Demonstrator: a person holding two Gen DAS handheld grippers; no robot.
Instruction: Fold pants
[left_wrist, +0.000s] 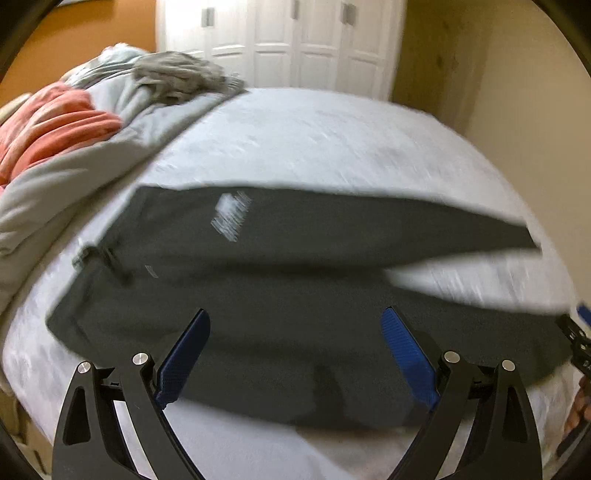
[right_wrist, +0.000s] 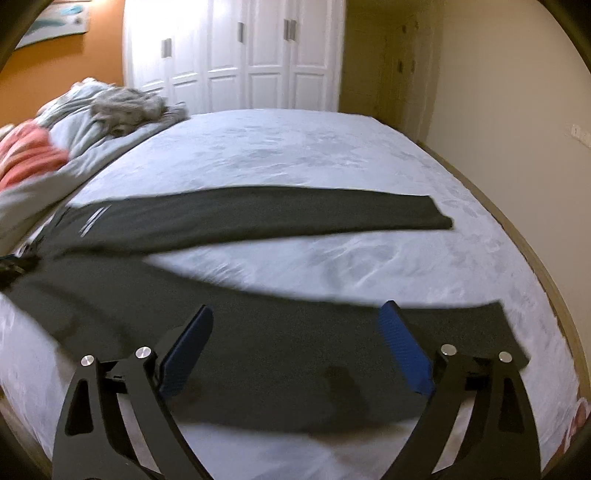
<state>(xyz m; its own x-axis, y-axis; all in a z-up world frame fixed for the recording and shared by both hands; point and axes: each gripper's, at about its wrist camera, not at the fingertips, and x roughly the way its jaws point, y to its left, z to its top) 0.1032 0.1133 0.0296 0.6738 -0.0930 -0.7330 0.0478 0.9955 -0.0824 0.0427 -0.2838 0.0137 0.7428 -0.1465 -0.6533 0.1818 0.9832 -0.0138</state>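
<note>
Pants (right_wrist: 258, 332) flat on bed (right_wrist: 295, 155), legs splayed, near leg along near edge. No fold yet. Left gripper (left_wrist: 295, 354), right gripper (right_wrist: 295, 354) released, empty.

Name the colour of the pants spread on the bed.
Dark grey pants, seen best in the right wrist view.

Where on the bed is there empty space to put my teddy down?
The widest bare patch of bed sheet lies beyond the far leg of the dark pants, up to the white closet. A narrower bare wedge sits between the two legs. The left side is crowded: a grey blanket and an orange blanket pile there.
</note>
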